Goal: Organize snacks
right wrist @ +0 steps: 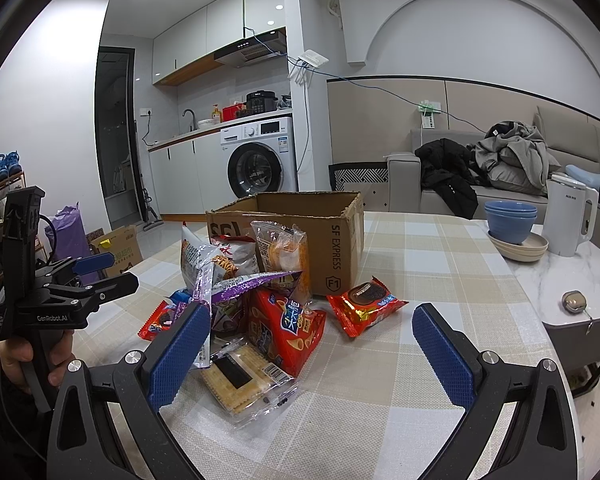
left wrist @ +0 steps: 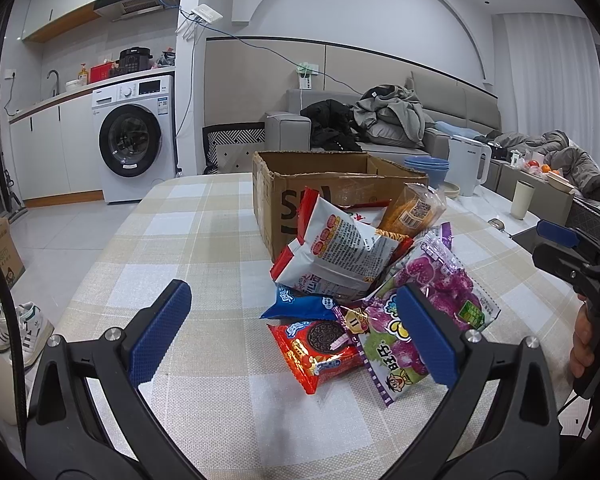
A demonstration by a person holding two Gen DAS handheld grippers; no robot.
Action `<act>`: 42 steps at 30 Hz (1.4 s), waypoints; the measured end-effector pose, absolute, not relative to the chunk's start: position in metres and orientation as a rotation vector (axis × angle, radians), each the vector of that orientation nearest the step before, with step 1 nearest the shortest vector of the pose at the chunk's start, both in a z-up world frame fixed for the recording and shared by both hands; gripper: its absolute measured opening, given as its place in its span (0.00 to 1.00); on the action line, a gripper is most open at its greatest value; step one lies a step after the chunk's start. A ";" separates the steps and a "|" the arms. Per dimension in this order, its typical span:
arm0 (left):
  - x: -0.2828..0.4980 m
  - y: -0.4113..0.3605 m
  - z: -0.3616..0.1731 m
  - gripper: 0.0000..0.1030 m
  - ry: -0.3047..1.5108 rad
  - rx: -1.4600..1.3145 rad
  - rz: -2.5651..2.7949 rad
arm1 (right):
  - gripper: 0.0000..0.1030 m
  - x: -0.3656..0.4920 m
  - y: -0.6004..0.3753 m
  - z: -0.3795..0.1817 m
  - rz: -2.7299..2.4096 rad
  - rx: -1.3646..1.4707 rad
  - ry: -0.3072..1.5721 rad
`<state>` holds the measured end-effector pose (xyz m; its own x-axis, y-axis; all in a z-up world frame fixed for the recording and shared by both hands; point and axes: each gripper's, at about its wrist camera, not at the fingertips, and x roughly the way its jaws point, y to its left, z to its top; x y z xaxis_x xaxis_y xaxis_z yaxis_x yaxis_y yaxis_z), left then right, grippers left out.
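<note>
A heap of snack packs lies on the checked tablecloth in front of an open cardboard box. In the left wrist view I see a red Oreo pack, a purple grape candy bag, a white chips bag and an orange pastry pack. My left gripper is open just short of the heap, its right pad over the purple bag. The right wrist view shows a cracker pack, a red cone-snack bag and a second Oreo pack. My right gripper is open, with nothing between its fingers.
Stacked blue bowls and a white kettle stand on the marble top to the right, with a pale cup nearby. Behind the table are a sofa with clothes and a washing machine. A hand holds the left gripper.
</note>
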<state>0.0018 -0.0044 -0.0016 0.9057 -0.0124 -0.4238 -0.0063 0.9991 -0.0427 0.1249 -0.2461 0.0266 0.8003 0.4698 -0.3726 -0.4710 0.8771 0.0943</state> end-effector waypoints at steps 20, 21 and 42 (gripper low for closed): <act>0.002 -0.005 -0.002 0.99 0.440 -0.044 -0.004 | 1.00 0.125 -0.246 0.027 0.502 -0.003 0.401; 0.002 -0.004 -0.002 0.99 0.440 -0.044 -0.004 | 1.00 0.125 -0.246 0.027 0.501 -0.003 0.402; 0.007 -0.003 -0.006 0.99 0.464 -0.038 0.026 | 1.00 0.138 -0.243 0.023 0.451 -0.018 0.489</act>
<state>0.0065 -0.0029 -0.0059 0.8938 0.0163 -0.4482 -0.0338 0.9989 -0.0311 0.1379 -0.2430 0.0228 0.7868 0.4142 -0.4577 -0.4225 0.9019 0.0900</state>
